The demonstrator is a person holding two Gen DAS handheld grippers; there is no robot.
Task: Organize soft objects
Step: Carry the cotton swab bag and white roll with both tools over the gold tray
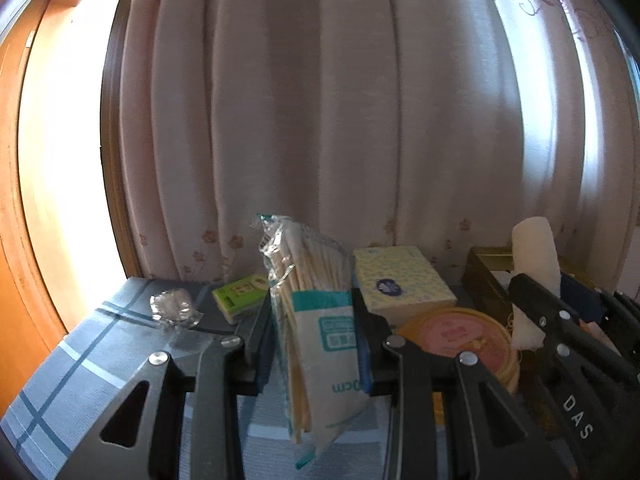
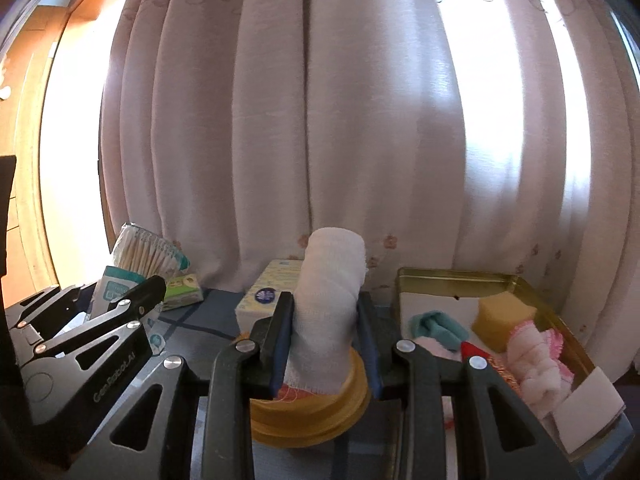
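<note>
My left gripper (image 1: pixel 314 320) is shut on a clear bag of cotton swabs (image 1: pixel 316 316) and holds it upright above the blue plaid table; the bag also shows in the right wrist view (image 2: pixel 140 256). My right gripper (image 2: pixel 326 320) is shut on a white gauze roll (image 2: pixel 328 300), upright above a round yellow tin (image 2: pixel 312 420). The roll also shows in the left wrist view (image 1: pixel 534 280). A gold metal tray (image 2: pixel 452 280) at the right holds a teal cloth (image 2: pixel 438 326), a yellow sponge (image 2: pixel 500 320), a pink-and-white frilly cloth (image 2: pixel 536 356) and a white pad (image 2: pixel 588 412).
A yellow tissue pack (image 1: pixel 400 284) lies behind the round tin (image 1: pixel 464 336). A small green box (image 1: pixel 240 294) and a crumpled clear wrapper (image 1: pixel 174 306) lie at the table's left. A pale curtain (image 1: pixel 320 120) hangs right behind the table; a wooden frame stands at the left.
</note>
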